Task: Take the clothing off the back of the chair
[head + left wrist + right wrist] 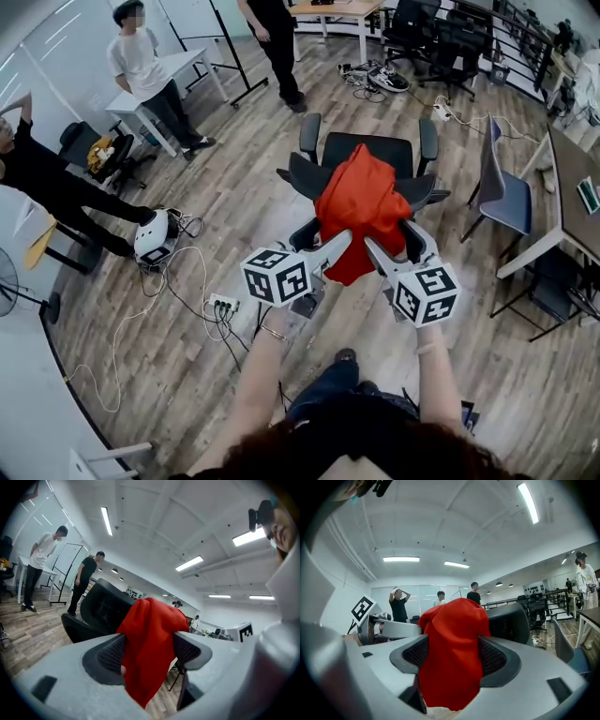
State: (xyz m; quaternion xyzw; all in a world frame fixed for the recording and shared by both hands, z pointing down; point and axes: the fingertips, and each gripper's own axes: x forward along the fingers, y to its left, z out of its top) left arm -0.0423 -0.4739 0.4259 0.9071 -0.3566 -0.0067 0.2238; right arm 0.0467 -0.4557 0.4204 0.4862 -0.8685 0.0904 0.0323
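The red fabric garment (361, 211) hangs over the back of the black mesh office chair (373, 153). My left gripper (330, 249) and right gripper (382, 255) are at the near side of this chair back. Both have their jaws spread wide, with the garment's lower part between them, not clamped.

The clothing (361, 211) hangs over the back of the chair (375, 150). The left gripper (336, 246) and right gripper (380, 253) sit side by side before it, with clothing between each one's jaws. Another chair (506, 197) stands off to the right.
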